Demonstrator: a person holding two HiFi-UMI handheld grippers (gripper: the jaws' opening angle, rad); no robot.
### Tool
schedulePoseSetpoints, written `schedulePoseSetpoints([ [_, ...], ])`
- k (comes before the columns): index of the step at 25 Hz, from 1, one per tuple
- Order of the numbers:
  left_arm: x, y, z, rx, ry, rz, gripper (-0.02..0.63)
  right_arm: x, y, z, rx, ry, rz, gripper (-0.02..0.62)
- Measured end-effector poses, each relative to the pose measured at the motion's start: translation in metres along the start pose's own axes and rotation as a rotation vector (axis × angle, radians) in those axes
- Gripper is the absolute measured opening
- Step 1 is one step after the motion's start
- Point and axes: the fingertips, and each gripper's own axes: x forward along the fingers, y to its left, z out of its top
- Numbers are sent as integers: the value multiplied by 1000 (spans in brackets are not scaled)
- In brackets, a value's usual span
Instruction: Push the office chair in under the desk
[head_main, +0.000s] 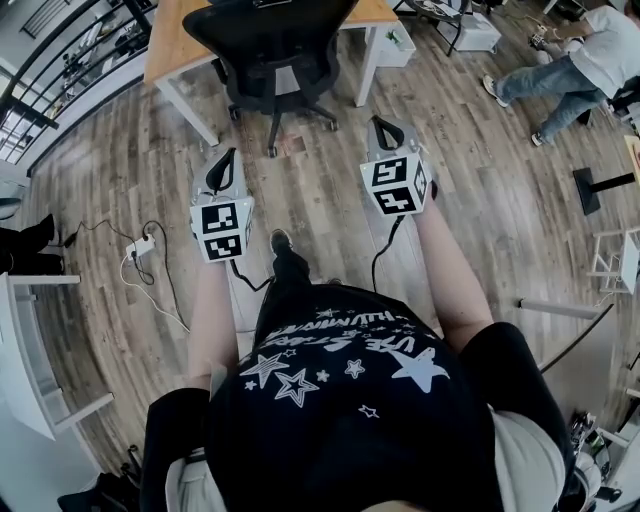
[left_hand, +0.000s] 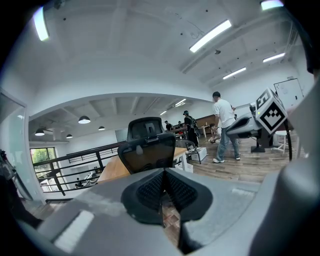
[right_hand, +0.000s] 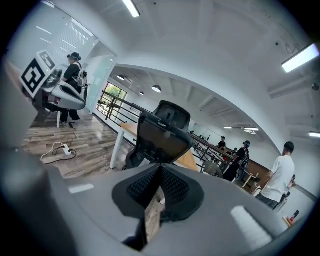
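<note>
- Holding both grippers out over the wooden floor (head_main: 480, 190), I face the black office chair (head_main: 275, 55), whose back is turned toward me.
- The chair stands against the near edge of the desk (head_main: 170, 35). Its backrest overlaps the wooden top in the head view, and its wheeled base is on the floor on my side. I cannot tell how far the seat reaches under the top.
- My left gripper (head_main: 229, 157) has its jaws pressed together with nothing between them. It hangs short of the chair's base and does not touch it.
- My right gripper (head_main: 384, 126) is likewise closed and empty, just right of the base and clear of it.
- A power strip (head_main: 140, 245) with loose cables lies on the floor to my left.
- A person (head_main: 590, 55) bends over at far right, well apart from the chair.
</note>
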Motion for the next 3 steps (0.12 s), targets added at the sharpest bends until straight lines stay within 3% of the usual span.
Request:
schedulePoseSetpoints([
  [3, -2, -3, -1, 11, 5, 0, 2, -3, -1, -1, -9, 0, 0, 2],
])
